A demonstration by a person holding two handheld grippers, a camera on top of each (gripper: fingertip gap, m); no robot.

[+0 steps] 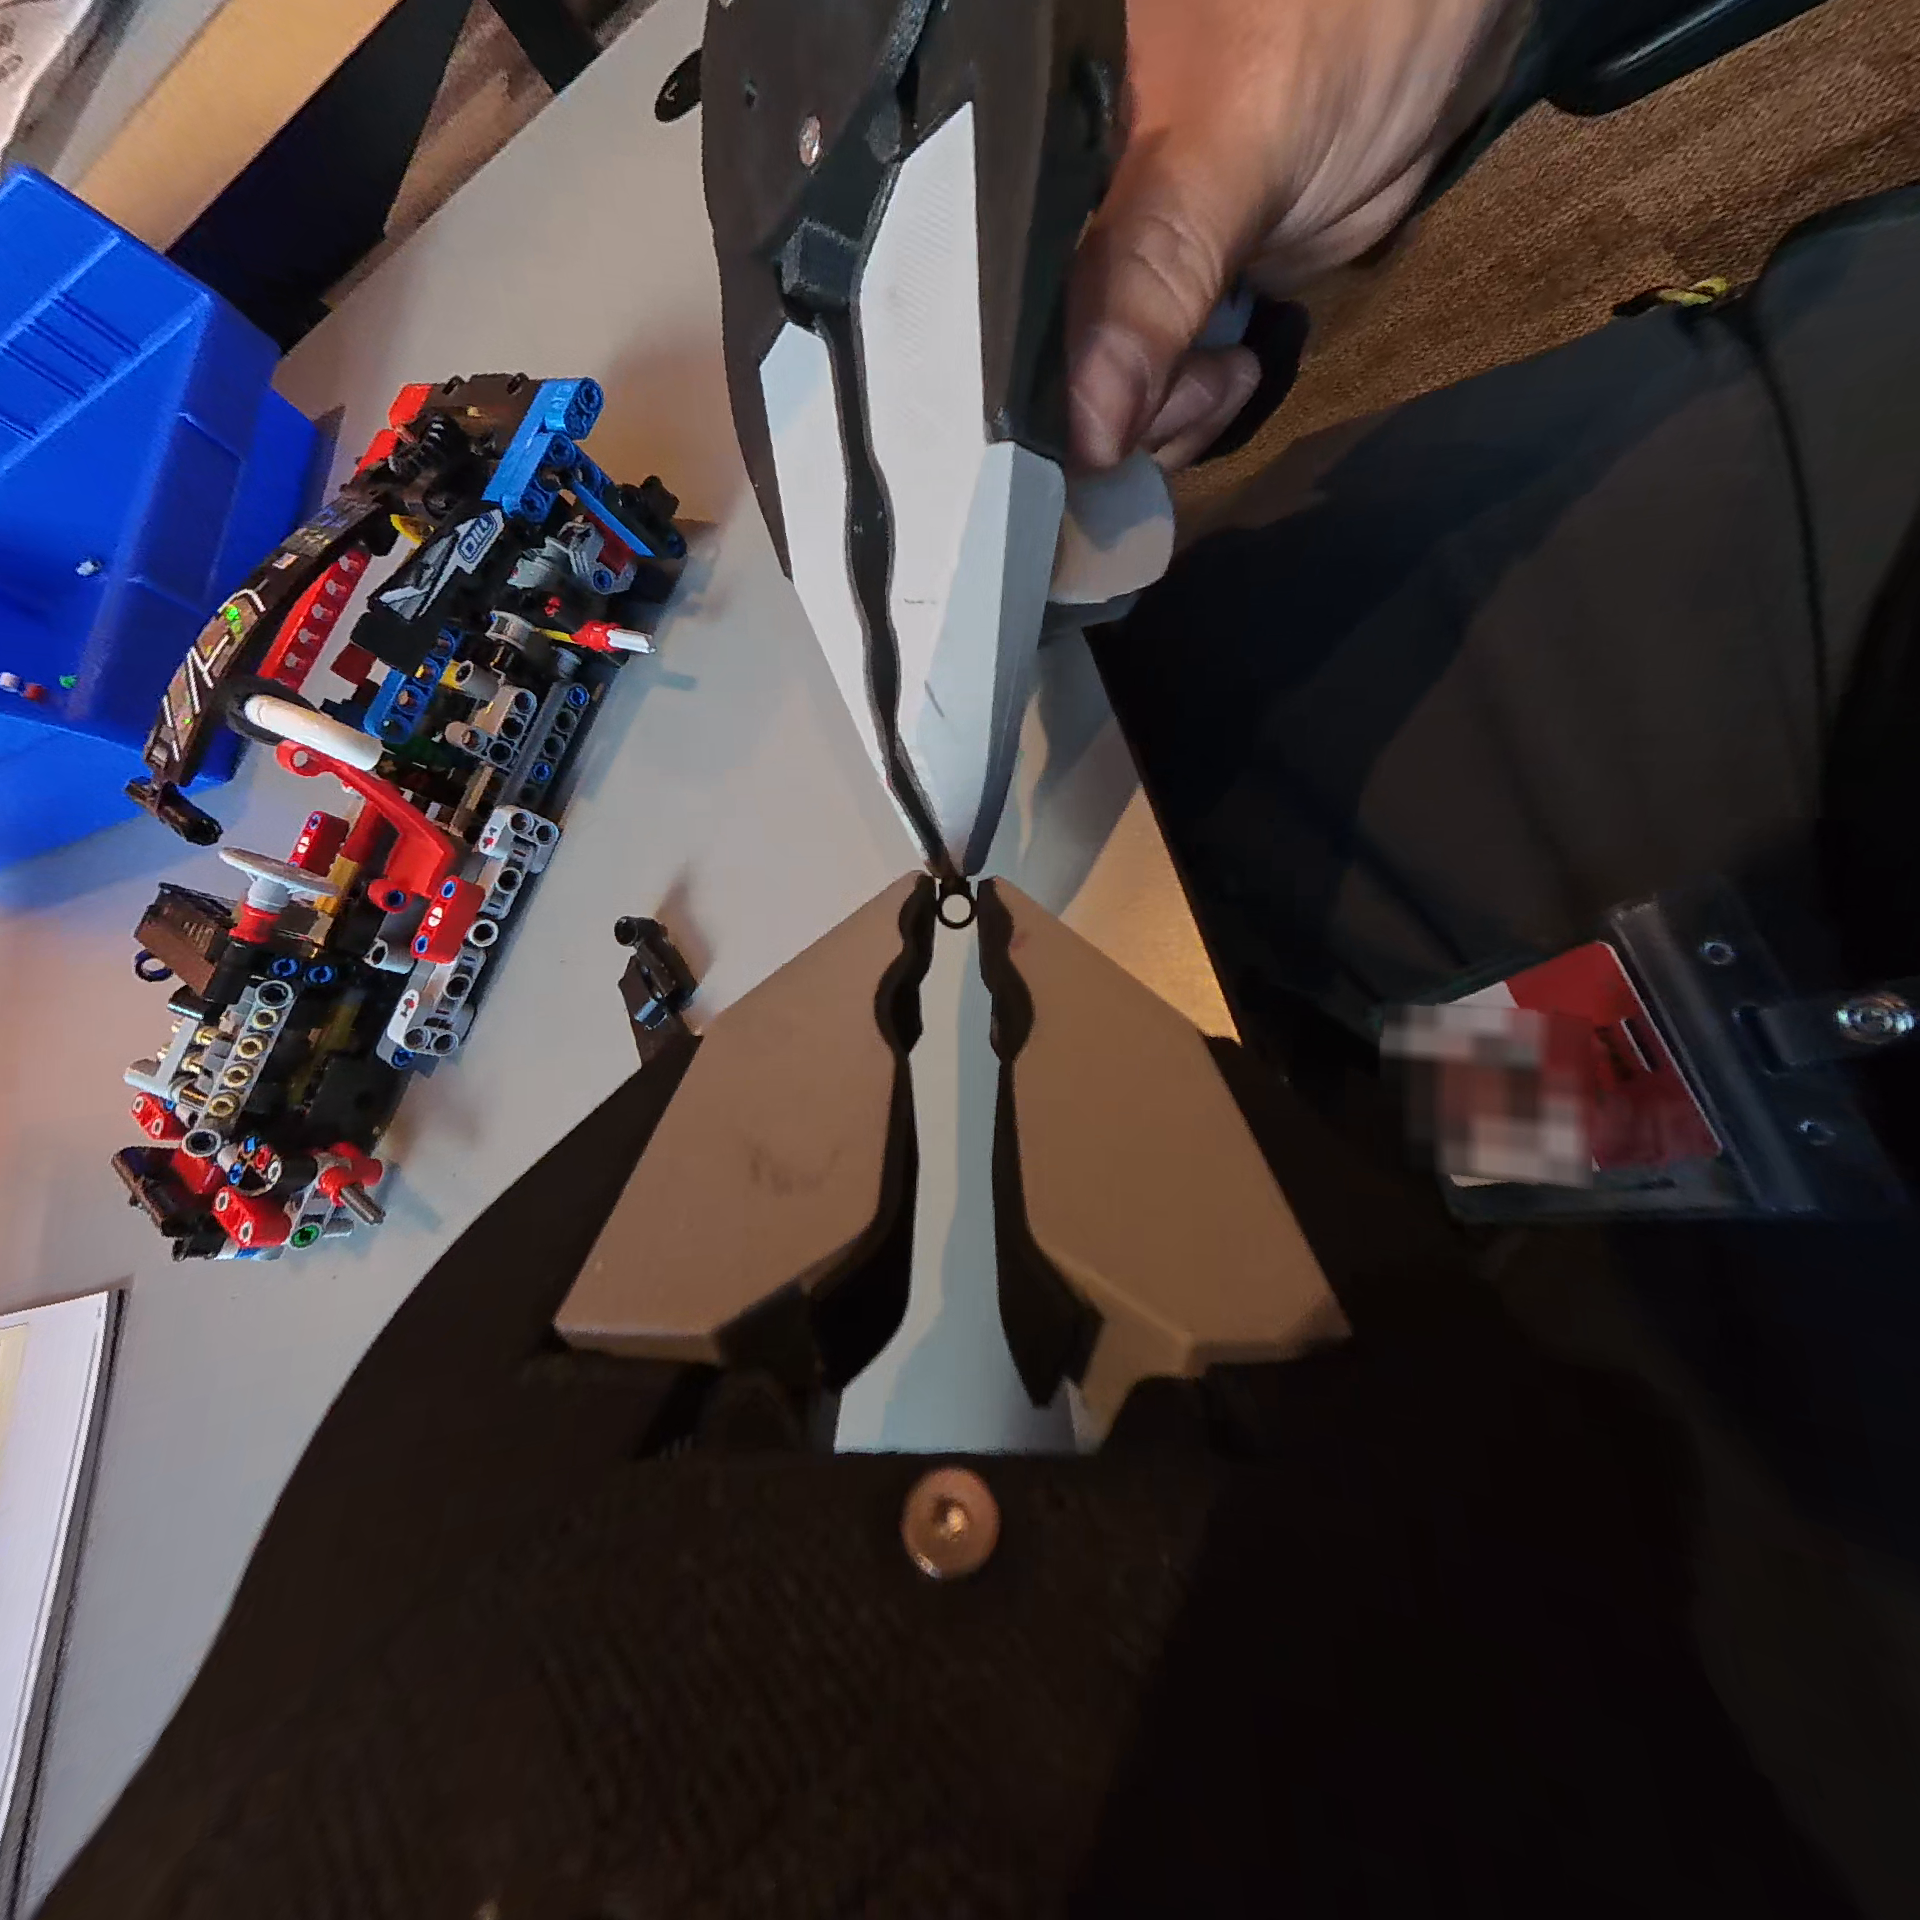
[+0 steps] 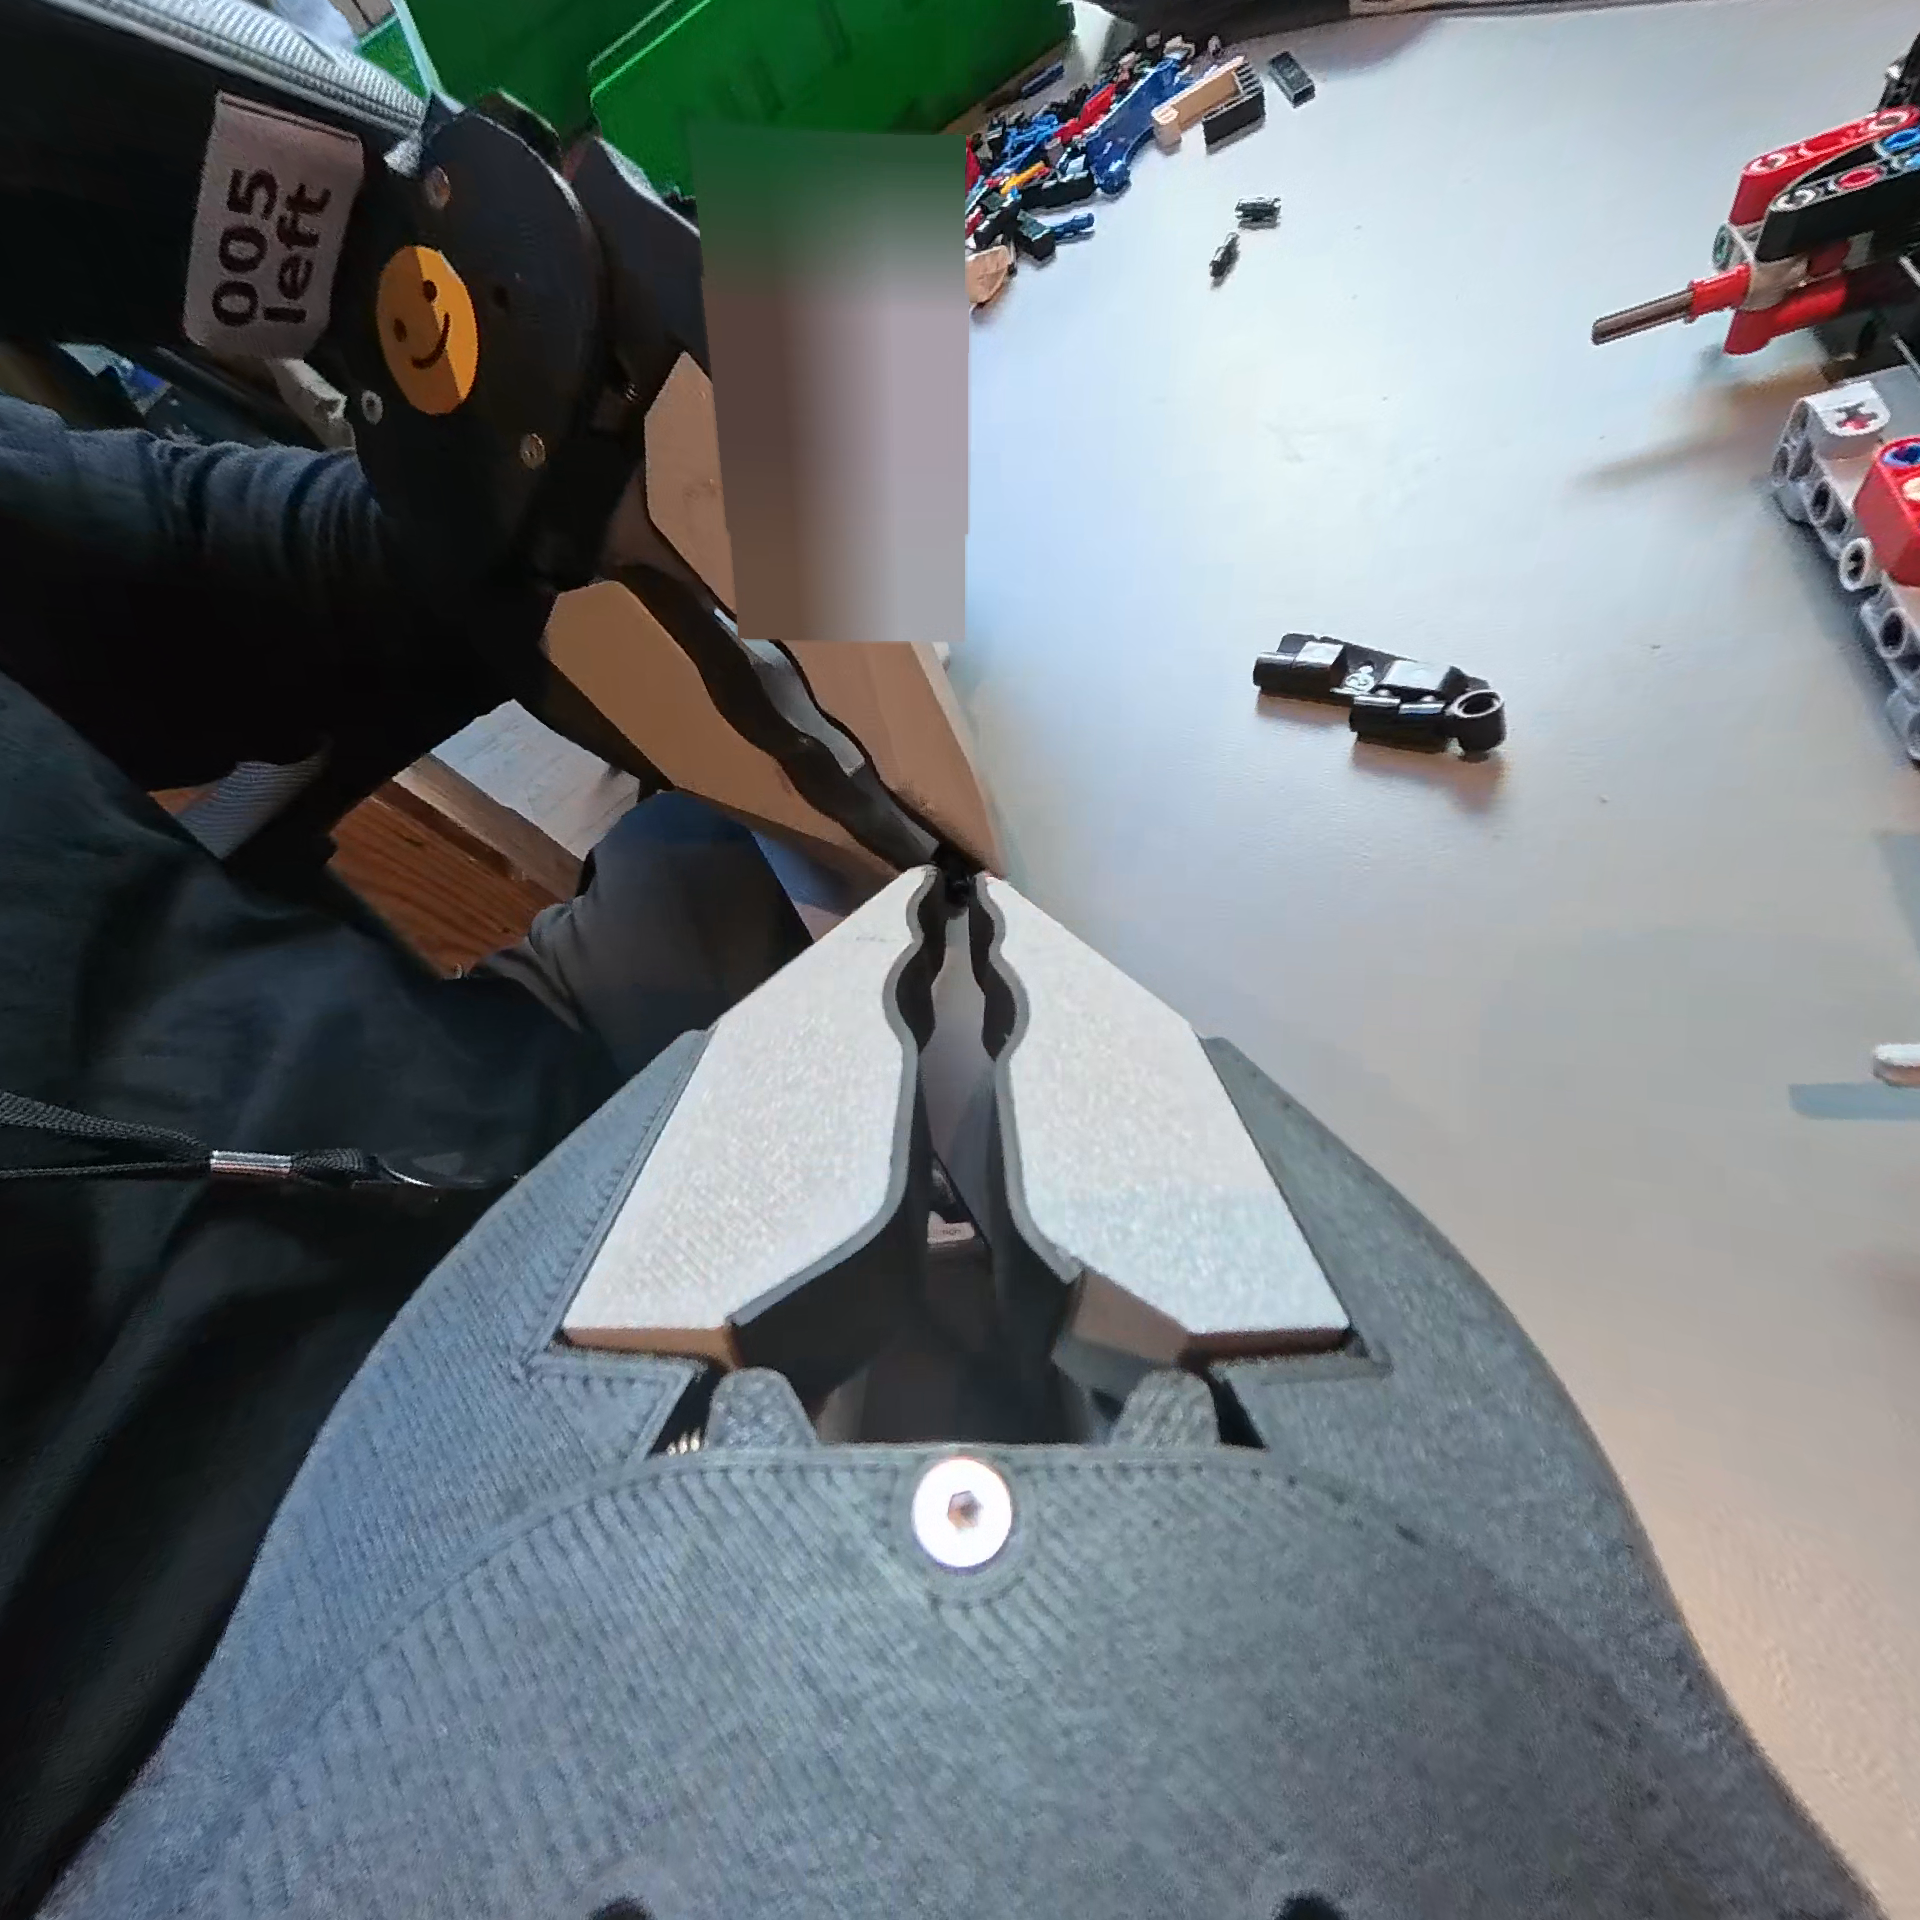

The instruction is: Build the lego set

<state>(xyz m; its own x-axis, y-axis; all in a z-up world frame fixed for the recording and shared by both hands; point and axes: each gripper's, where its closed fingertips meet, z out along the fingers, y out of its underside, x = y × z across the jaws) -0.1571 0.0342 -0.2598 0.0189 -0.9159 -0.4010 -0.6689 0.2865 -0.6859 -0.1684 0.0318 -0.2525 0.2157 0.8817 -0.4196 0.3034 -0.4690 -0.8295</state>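
Left gripper (image 1: 954, 902) and right gripper (image 1: 940, 854) both pinch one small black ring (image 1: 955, 910), tip to tip beside the lego car (image 1: 384, 810). Only the right wrist view shows the loose parts pile (image 2: 1101, 135).

- A small black ring-ended piece (image 1: 955, 903) is pinched at the meeting gripper tips.
- The part-built car (image 1: 384, 821), red, blue, black and grey, lies at 9 o'clock.
- A black connector piece (image 2: 1382, 691) lies loose at 2 o'clock.

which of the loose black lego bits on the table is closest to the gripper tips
The long black connector assembly lying flat by itself beside the car chassis. The two tiny black pins sit much farther away, near the parts pile.
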